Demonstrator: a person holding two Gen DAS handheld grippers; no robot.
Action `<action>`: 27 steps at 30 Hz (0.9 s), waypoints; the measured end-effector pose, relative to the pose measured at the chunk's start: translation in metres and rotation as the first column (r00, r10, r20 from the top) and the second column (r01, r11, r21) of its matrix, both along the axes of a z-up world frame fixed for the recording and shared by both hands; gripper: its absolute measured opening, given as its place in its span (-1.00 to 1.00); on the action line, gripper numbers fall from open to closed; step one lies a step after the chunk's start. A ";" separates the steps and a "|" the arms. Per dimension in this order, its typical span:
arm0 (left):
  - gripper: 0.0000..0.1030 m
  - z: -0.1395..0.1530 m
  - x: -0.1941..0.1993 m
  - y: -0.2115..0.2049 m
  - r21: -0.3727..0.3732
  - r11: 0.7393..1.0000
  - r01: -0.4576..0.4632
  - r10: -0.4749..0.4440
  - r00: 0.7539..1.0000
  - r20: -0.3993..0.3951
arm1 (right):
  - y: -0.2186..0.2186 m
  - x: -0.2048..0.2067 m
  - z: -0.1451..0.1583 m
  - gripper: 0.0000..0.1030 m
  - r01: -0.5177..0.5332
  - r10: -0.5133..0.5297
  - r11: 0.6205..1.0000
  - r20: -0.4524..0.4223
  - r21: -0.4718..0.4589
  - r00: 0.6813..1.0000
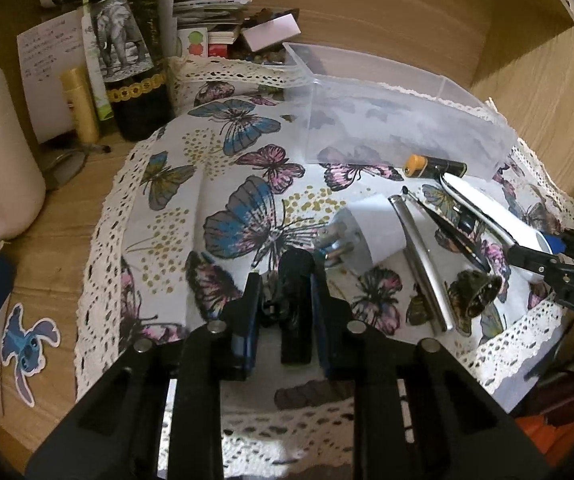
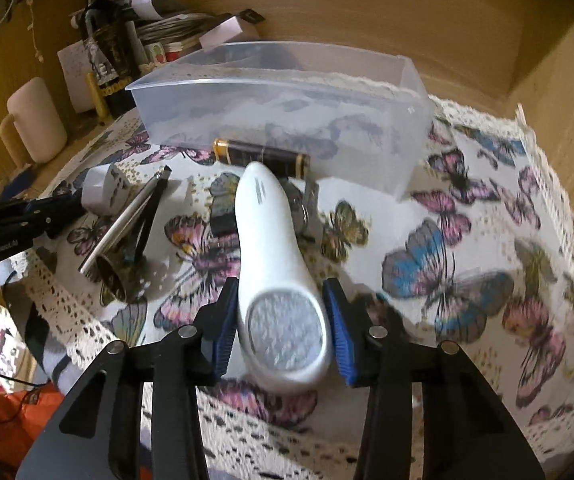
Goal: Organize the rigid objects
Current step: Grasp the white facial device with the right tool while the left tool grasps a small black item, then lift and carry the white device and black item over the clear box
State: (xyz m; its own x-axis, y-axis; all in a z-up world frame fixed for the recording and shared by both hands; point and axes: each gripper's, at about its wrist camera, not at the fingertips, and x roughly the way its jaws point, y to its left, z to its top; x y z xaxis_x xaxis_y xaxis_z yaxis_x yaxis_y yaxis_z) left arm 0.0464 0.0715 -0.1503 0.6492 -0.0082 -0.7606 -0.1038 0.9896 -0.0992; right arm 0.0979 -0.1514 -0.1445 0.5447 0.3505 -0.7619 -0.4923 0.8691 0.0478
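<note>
Tongs first, left wrist view: left gripper [image 1: 283, 300] holds a small black oblong plastic object [image 1: 296, 304] between its blue-padded fingers [image 1: 247, 332], jaws narrow, clamped on it. Just ahead of the fingertips lies a white plug adapter with metal prongs [image 1: 363, 232] on the butterfly-print cloth with lace edge [image 1: 223, 184]. Ahead and right of the adapter lie a silver metal tube [image 1: 419, 260], a thin black stick [image 1: 443, 224] beside it, and a small dark brass bell [image 1: 475, 292] on its side near the tube's lower end. Farther ahead, a clear rectangular plastic bin [image 1: 391, 120] stands on the cloth; a black battery with gold end [image 1: 435, 168] lies against its near wall. Far right, the right gripper [image 1: 543, 256] reaches in over a white handheld plastic device [image 1: 483, 208]. Ahead left, a dark wine bottle with elephant label [image 1: 127, 56].

Right wrist view: right gripper [image 2: 279, 312] straddles the white device's [image 2: 267, 248] wide end, round grey mesh face toward the camera. Blue pads [image 2: 223, 320] sit at each side; left pad looks touching, right pad close, firm grip cannot be told. Device's narrow tip points ahead at the battery [image 2: 263, 154], which lies against the bin [image 2: 287, 92]. Left of the tongs: tube [image 2: 123, 228], bell [image 2: 117, 276], adapter [image 2: 103, 192], left gripper [image 2: 75, 204].
</note>
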 end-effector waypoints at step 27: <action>-0.55 0.044 -0.016 -0.018 0.102 0.995 -0.007 -0.009 0.987 0.163 | -0.023 -0.029 0.057 -0.29 0.056 -0.090 0.987 0.232 0.149 0.969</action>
